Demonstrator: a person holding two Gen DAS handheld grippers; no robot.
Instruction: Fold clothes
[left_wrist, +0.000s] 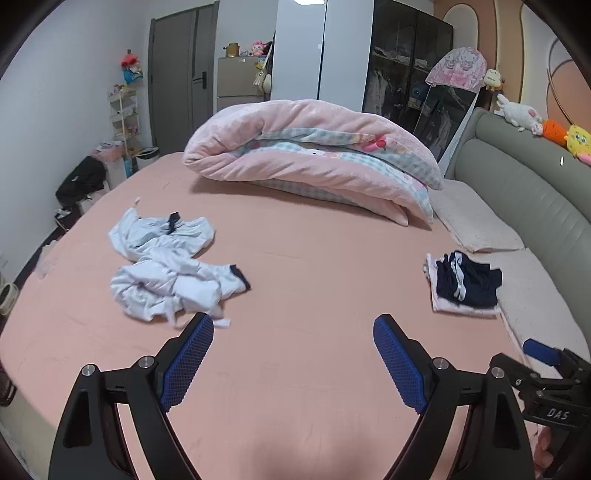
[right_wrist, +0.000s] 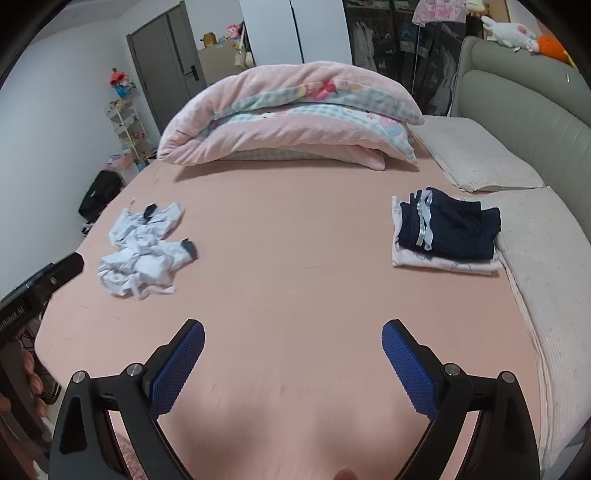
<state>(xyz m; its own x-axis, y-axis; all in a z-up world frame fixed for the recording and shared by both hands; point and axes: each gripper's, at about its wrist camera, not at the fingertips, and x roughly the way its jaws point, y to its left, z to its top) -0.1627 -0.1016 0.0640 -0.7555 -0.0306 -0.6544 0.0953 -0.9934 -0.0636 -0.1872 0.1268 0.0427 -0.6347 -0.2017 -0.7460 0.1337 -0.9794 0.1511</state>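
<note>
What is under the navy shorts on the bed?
The navy shorts lie on a folded pale pink garment, whose edges show on the left and front. Most of it is covered, so its type is unclear, and anything else in the stack is hidden.

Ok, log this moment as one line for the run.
left gripper: open, empty | right gripper: open, empty | white shirt: crumpled, unfolded | folded stack: by pillows | next: likely white shirt
</note>
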